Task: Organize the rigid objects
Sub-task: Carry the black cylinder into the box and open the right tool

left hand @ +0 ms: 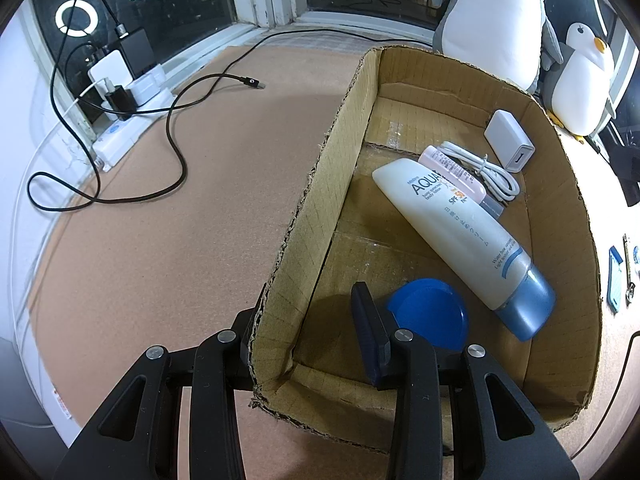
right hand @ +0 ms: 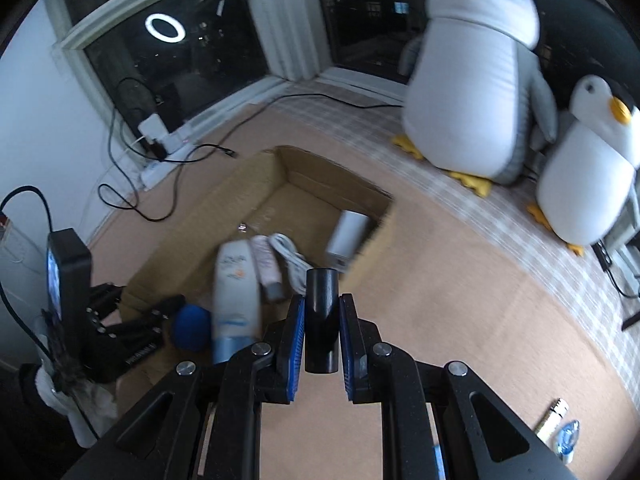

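A cardboard box [left hand: 344, 128] lies open on the cork-brown surface. In it are a white and blue lotion tube [left hand: 460, 224], a pink tube [left hand: 452, 172], a coiled white cable [left hand: 488, 172], a white charger [left hand: 508, 140] and a blue round lid [left hand: 428, 312]. My left gripper [left hand: 308, 304] straddles the box's near left wall, one finger outside and one inside, shut on the cardboard. My right gripper [right hand: 322, 300] hangs in front of the box [right hand: 256, 184], shut on a black cylinder [right hand: 322, 316] that stands upright between its blue pads. The right wrist view is blurred.
A power strip with chargers [left hand: 124, 92] and a looping black cable [left hand: 176, 152] lie at the left by the window. Two penguin plush toys [right hand: 476, 80] sit at the back right. Small items [right hand: 560, 428] lie on the surface at the right.
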Demonstrator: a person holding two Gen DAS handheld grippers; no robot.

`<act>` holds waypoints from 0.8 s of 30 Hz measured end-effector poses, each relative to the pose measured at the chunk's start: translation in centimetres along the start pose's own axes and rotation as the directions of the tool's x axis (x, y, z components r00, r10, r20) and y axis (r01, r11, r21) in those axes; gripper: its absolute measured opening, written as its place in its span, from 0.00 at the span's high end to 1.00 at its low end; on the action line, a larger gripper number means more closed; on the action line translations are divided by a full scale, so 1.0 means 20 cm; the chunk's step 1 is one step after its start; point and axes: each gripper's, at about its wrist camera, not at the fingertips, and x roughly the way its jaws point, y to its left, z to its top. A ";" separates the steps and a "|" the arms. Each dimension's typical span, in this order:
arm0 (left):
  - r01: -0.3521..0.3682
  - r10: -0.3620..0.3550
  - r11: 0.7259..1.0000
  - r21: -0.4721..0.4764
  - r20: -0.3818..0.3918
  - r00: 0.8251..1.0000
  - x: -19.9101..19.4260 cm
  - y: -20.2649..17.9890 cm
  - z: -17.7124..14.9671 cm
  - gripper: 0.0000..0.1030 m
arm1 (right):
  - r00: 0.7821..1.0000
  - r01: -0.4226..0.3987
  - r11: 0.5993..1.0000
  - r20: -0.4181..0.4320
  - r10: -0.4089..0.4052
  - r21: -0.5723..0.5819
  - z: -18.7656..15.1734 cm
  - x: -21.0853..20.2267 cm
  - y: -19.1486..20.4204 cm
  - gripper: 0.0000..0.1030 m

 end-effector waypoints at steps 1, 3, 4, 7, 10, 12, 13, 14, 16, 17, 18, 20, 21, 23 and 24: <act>0.000 0.000 1.000 0.000 0.000 1.000 0.00 0.00 0.00 0.65 | 1.000 -0.004 1.000 -0.001 0.004 -0.007 0.01 0.01 0.03 0.86; 0.000 0.000 1.000 0.000 0.000 1.000 0.00 0.00 0.00 0.65 | 1.000 -0.010 1.000 -0.004 0.010 -0.021 0.03 0.04 0.08 0.86; 0.000 0.000 1.000 0.000 0.000 1.000 0.00 0.00 0.00 0.65 | 1.000 -0.010 1.000 -0.006 0.010 -0.028 0.03 0.05 0.10 0.86; 0.000 0.000 1.000 0.000 0.000 1.000 0.00 0.00 0.00 0.65 | 1.000 -0.013 0.999 -0.011 0.012 -0.039 0.04 0.07 0.14 0.86; 0.000 0.000 1.000 0.000 0.000 1.000 0.00 0.00 0.00 0.65 | 1.000 -0.017 0.999 -0.014 0.016 -0.042 0.05 0.10 0.17 0.86; 0.000 0.000 1.000 0.000 0.000 1.000 0.00 0.00 0.00 0.65 | 1.000 -0.017 0.999 -0.018 0.017 -0.048 0.05 0.11 0.19 0.86; 0.000 0.000 1.000 0.000 0.000 1.000 0.00 0.00 0.00 0.65 | 1.000 -0.012 0.998 -0.021 0.011 -0.055 0.05 0.13 0.20 0.86; 0.000 0.000 1.000 0.000 0.000 1.000 0.00 0.00 0.00 0.65 | 1.000 -0.009 0.998 -0.023 0.008 -0.060 0.05 0.14 0.21 0.86; 0.000 0.000 1.000 0.000 0.000 1.000 0.00 0.00 0.00 0.65 | 1.000 -0.008 0.998 -0.028 0.007 -0.068 0.06 0.15 0.23 0.86; 0.000 0.000 1.000 0.000 0.000 1.000 0.00 0.00 0.00 0.65 | 1.000 -0.009 0.997 -0.030 0.007 -0.072 0.06 0.16 0.24 0.86; 0.000 0.000 1.000 0.000 0.000 1.000 0.00 0.00 0.00 0.65 | 1.000 -0.007 0.997 -0.031 0.005 -0.075 0.06 0.17 0.25 0.86; 0.000 0.000 1.000 0.000 0.000 1.000 0.00 0.00 0.00 0.65 | 1.000 0.003 0.996 -0.030 -0.005 -0.084 0.06 0.18 0.26 0.85; 0.000 0.000 1.000 0.000 0.000 1.000 0.00 0.00 0.00 0.65 | 1.000 0.006 0.996 -0.026 -0.008 -0.085 0.06 0.18 0.26 0.81; 0.000 0.000 1.000 0.001 0.000 1.000 0.00 0.00 0.00 0.65 | 1.000 0.004 0.996 -0.021 -0.006 -0.084 0.06 0.17 0.27 0.63; 0.000 0.000 1.000 0.000 0.000 1.000 0.00 0.00 0.00 0.65 | 1.000 0.008 0.996 -0.016 -0.010 -0.086 0.06 0.17 0.27 0.50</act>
